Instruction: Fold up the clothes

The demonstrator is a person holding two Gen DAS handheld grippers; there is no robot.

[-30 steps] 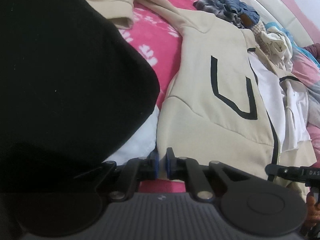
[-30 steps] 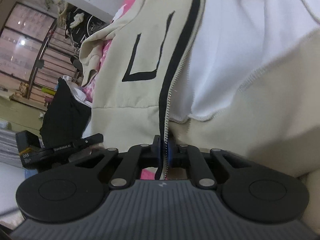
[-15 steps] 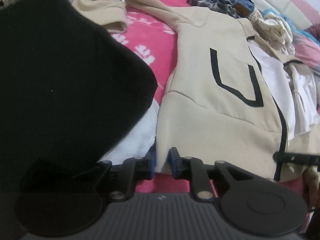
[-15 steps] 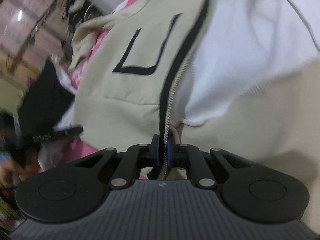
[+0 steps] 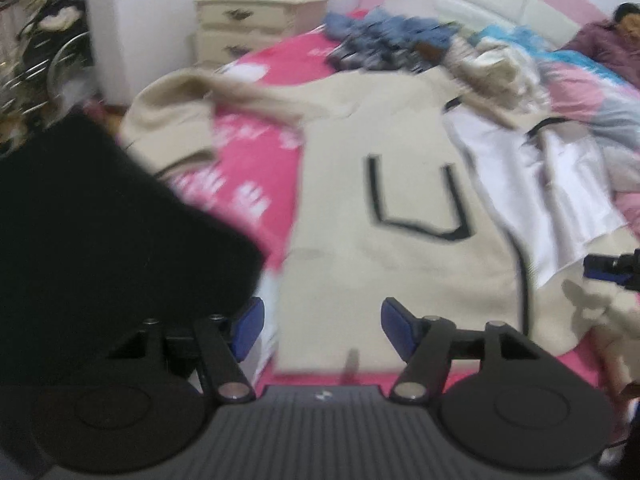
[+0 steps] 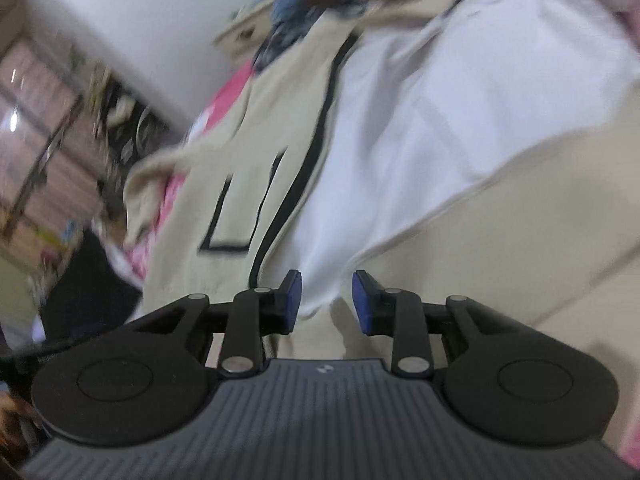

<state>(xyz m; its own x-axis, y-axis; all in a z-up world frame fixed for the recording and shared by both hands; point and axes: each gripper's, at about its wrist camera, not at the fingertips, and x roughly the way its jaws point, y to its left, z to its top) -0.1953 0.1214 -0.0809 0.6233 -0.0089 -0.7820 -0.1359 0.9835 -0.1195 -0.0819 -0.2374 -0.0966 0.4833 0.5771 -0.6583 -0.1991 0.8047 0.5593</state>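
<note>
1. My left hand-held gripper [image 5: 322, 330] is released, its 2 blue pads spread wide with nothing between them, just above the bottom hem of the cream jacket [image 5: 360, 264].
2. The cream jacket lies spread on the bed [image 5: 256, 184], over the pink sheet, front side up, with a black U-shaped mark [image 5: 416, 200] on its left panel.
3. The jacket's front is open: a black zipper edge [image 5: 520, 264] runs down the middle and the white lining [image 5: 552, 184] shows beside it.
4. One cream sleeve [image 5: 188, 120] stretches out toward the bed's far left corner.
5. A black garment [image 5: 100, 240] fills the left of this view, close to the camera and just beside the jacket's hem.
6. My right hand-held gripper [image 6: 326, 304] is also released, pads apart, hovering at the lower edge of the white lining [image 6: 440, 128], with the zipper edge [image 6: 292, 200] just to its left.
7. A heap of blue clothes [image 5: 384, 36] and other pale clothes [image 5: 496, 68] sits near the headboard, beyond the jacket.
8. A cream nightstand [image 5: 248, 24] stands beside the bed.
</note>
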